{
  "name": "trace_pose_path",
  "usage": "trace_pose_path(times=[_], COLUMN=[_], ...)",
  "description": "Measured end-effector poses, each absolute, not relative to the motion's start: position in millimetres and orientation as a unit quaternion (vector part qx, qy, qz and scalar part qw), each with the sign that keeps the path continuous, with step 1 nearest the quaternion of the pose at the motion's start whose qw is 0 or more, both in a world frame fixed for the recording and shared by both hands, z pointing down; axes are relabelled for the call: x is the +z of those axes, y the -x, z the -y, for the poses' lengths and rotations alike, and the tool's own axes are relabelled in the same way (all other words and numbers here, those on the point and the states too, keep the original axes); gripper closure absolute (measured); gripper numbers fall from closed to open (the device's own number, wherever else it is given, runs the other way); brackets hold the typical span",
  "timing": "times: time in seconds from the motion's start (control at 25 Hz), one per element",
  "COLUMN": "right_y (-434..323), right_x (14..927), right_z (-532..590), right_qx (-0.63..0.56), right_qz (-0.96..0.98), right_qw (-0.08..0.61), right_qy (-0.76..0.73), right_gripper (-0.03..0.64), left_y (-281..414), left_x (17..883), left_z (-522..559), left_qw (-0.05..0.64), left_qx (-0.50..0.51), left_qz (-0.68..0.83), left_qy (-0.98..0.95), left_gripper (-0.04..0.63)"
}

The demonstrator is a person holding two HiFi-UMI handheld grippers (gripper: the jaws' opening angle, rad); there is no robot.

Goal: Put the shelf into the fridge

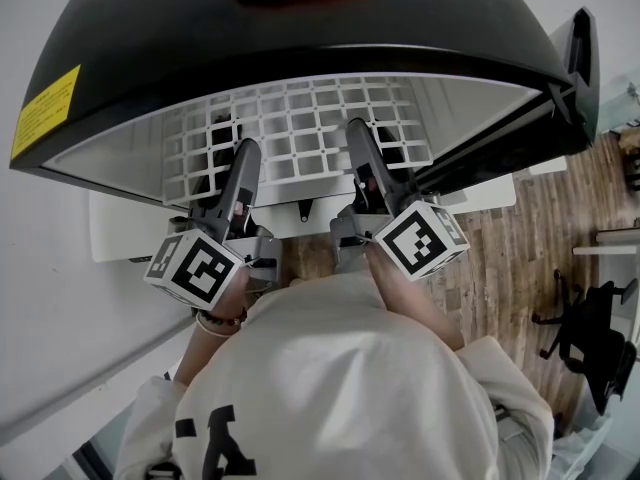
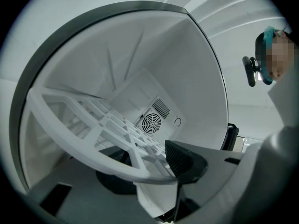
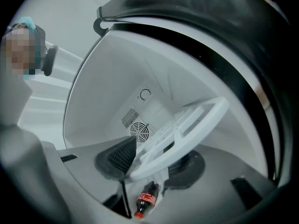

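Observation:
The white grid shelf lies flat inside the open mouth of the round black fridge. I hold its front rim with both grippers. My left gripper is shut on the rim left of centre, and my right gripper is shut on it right of centre. In the left gripper view the shelf runs from between the jaws of the left gripper toward the fan vent. In the right gripper view the shelf sits pinched in the right gripper.
A cola bottle lies on the fridge floor below the shelf. The fridge door stands open at the right. A yellow label marks the fridge's left side. A black chair stands on the wooden floor at the right.

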State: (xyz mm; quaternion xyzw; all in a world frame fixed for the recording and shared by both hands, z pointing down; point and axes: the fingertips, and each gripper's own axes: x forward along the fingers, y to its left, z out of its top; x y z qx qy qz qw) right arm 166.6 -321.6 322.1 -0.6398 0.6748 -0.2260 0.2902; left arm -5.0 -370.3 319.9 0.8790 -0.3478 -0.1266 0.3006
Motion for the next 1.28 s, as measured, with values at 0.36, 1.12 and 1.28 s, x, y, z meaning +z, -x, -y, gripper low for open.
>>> trace_pose_path(times=[0.36,1.12,1.28], right_y=[-167.9,-168.0,-168.6], right_x=[322.1,320.7,321.4], right_z=[326.1,338.8,341.7], right_qx=[-0.226,-0.209,-0.206], right_qz=[-0.674,-0.686,-0.689], right_qw=[0.291,0.289,0.276], right_qy=[0.640,0.634,0.638], right_gripper=[0.431,0.426,0.423], left_y=[3.5,-0.6,-1.8], left_x=[319.8,318.4,319.0], left_z=[374.8,385.7,388.1], left_qw=[0.300,0.290,0.289], left_qx=[-0.127,-0.135,-0.137], left_qz=[0.347,0.344,0.343], left_qy=[-0.879,-0.883,-0.883], left_gripper=[0.419,0.414,0.415])
